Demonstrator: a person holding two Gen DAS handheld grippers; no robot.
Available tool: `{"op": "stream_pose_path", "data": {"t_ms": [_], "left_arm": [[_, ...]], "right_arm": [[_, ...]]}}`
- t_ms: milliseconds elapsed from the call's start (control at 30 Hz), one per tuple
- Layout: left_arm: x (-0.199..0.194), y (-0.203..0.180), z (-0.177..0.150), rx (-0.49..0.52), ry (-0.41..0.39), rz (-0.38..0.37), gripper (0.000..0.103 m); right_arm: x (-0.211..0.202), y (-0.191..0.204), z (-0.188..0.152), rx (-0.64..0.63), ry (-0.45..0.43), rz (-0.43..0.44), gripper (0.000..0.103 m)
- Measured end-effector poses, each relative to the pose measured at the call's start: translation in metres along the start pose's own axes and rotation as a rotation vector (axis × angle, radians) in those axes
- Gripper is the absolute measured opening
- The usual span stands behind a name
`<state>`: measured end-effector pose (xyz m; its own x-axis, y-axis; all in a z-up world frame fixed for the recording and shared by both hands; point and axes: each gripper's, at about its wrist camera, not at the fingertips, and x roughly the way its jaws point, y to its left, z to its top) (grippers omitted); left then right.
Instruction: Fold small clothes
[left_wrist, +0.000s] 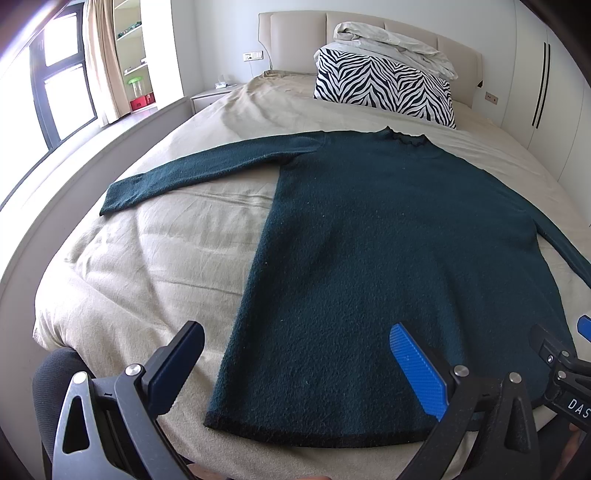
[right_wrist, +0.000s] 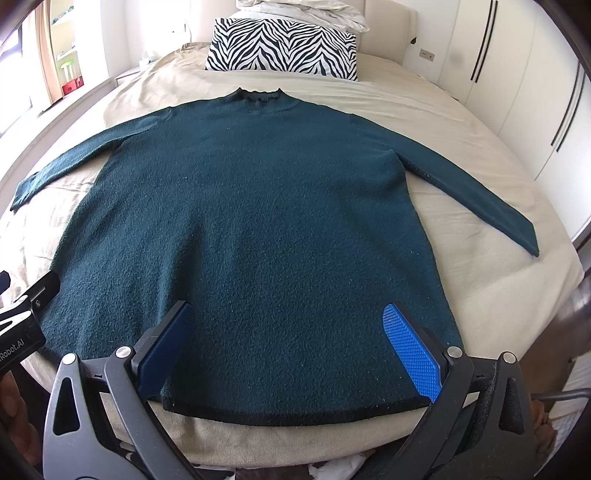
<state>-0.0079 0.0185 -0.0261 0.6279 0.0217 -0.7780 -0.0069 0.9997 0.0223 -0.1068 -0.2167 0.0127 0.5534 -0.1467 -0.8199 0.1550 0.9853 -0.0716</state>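
Observation:
A dark teal long-sleeved sweater (left_wrist: 388, 258) (right_wrist: 258, 221) lies flat on the bed, collar toward the headboard, both sleeves spread out to the sides. Its black-trimmed hem is nearest to me. My left gripper (left_wrist: 295, 332) is open above the hem's left part, one finger over the sheet and one over the sweater. My right gripper (right_wrist: 288, 314) is open over the hem's middle and right part, with nothing between its fingers. The right gripper's blue tip shows at the right edge of the left wrist view. The left gripper's dark finger (right_wrist: 40, 288) shows at the left edge of the right wrist view.
The beige bedsheet (left_wrist: 147, 258) is wrinkled around the sweater. A zebra-print pillow (left_wrist: 384, 86) (right_wrist: 284, 48) and a bundled pale blanket (left_wrist: 395, 44) sit at the headboard. A window, curtain and shelves are to the left, white wardrobe doors (right_wrist: 517, 74) to the right.

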Motion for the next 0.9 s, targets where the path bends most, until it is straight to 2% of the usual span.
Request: {"op": "stream_pose_path", "data": {"t_ms": [500, 800, 900], "left_arm": [[0.002, -0.001, -0.002, 0.009, -0.015, 0.017, 0.103], [-0.004, -0.018, 0.000, 0.083, -0.069, 0.056, 0.103], [-0.002, -0.019, 0.009, 0.080, -0.071, 0.038, 0.103]], "right_arm": [[0.004, -0.001, -0.003, 0.006, 0.006, 0.002, 0.103], [0.010, -0.010, -0.002, 0.024, 0.011, 0.011, 0.103], [0.011, -0.021, 0.000, 0.044, 0.000, 0.024, 0.103]]}}
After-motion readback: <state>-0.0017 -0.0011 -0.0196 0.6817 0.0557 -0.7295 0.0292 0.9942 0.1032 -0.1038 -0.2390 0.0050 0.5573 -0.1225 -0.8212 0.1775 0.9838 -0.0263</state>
